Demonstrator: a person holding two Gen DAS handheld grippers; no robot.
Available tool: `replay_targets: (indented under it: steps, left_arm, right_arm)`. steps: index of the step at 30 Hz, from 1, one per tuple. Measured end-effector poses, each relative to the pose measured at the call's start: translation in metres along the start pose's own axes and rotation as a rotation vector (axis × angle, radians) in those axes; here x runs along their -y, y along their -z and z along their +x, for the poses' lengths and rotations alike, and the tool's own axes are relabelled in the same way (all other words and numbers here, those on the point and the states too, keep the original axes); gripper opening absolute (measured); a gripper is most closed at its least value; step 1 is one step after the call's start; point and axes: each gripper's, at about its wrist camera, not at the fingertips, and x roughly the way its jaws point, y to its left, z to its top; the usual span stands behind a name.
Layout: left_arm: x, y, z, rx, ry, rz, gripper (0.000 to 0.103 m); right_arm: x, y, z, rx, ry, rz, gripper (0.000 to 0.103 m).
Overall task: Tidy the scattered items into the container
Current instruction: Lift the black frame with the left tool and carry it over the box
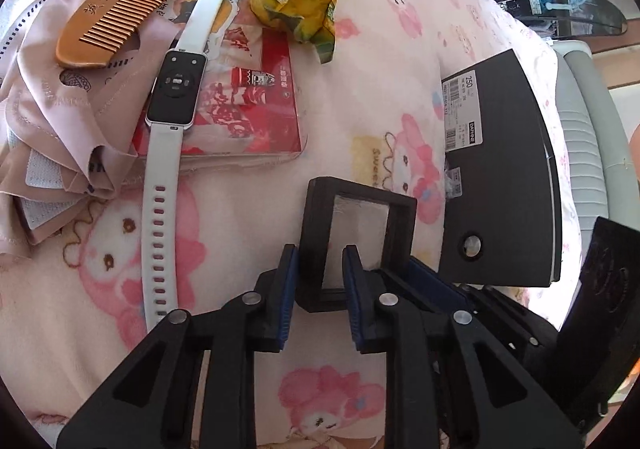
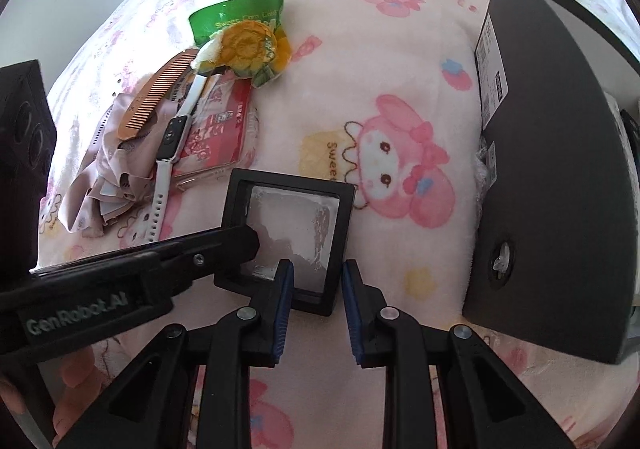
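Scattered items, a wooden comb (image 1: 120,15), a white smartwatch (image 1: 170,117) and a snack packet (image 1: 296,5), are lying heaped well left of the dark shoebox (image 1: 504,177). A black display frame (image 1: 352,241) is being pinched along one rim by the left gripper (image 1: 320,289). The right gripper (image 2: 316,305) is being held part-open at its other edge, gripping nothing. With so thin a hold, the frame is being risked: it could twist free or its clear film get punctured.

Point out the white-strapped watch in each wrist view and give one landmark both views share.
Left wrist view: the watch runs down the left half, lying over the red packet, below the comb.
Right wrist view: the watch is small, left of centre, beside the same packet.
Shared landmark: the black square frame near the gripper tips.
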Motion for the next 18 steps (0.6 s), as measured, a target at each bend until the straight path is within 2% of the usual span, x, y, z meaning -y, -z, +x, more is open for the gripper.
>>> replay_targets:
  steps: [6, 14, 18]
  left_arm:
    - [0.011, 0.021, -0.038, 0.068, 0.113, 0.017, 0.02]
    - [0.066, 0.044, -0.08, 0.164, 0.061, 0.097, 0.02]
    - [0.096, 0.045, -0.098, 0.208, 0.072, 0.124, 0.02]
  right_arm:
    - [0.003, 0.006, -0.043, 0.064, -0.042, -0.009, 0.021]
    - [0.008, 0.009, -0.113, 0.209, -0.124, -0.026, 0.021]
    - [0.02, 0.01, -0.139, 0.268, -0.139, -0.041, 0.021]
